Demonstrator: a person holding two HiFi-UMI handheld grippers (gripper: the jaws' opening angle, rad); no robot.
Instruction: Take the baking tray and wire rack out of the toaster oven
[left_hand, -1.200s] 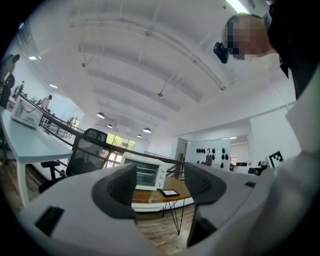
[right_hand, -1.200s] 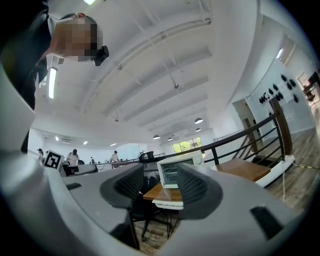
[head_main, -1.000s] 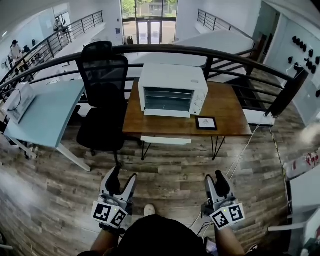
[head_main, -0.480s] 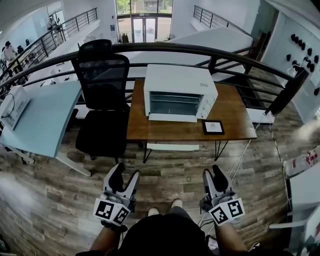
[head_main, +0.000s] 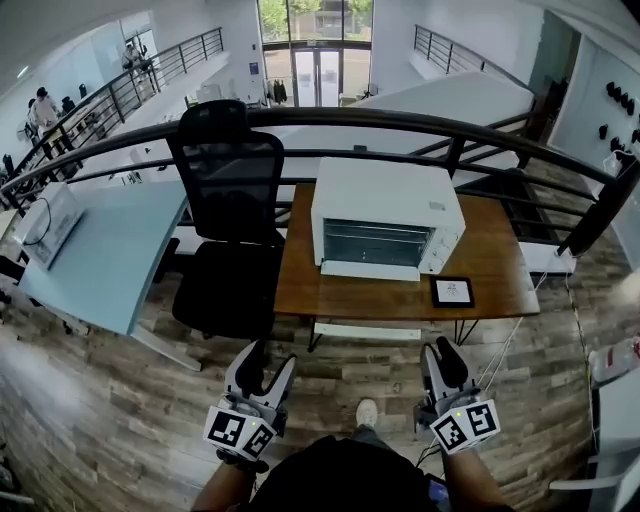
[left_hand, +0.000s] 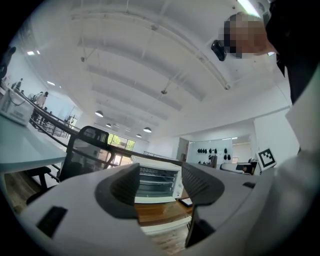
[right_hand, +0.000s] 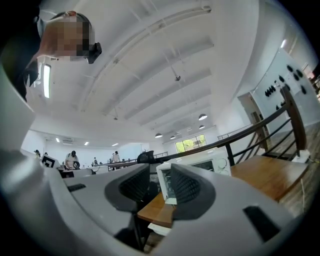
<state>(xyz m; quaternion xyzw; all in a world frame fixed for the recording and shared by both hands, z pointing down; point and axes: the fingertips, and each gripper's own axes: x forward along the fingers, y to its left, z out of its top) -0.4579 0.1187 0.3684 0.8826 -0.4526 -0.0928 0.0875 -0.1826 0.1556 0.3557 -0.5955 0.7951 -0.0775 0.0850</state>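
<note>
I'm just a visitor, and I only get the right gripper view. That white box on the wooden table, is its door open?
Observer: No. In the head view the toaster oven's glass door is shut.
Operator: Anything else on the table?
Observer: A small black frame sits on the table, in front of the oven's right corner.
Operator: And the other hand?
Observer: The left gripper is over the floor, short of the table. Its fingers, apart and empty, have just closed a little.

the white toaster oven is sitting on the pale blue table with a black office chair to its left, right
No. The toaster oven stands on the brown wooden desk, not the pale blue table, which is further left, as the head view shows. The black office chair is indeed to its left.
</note>
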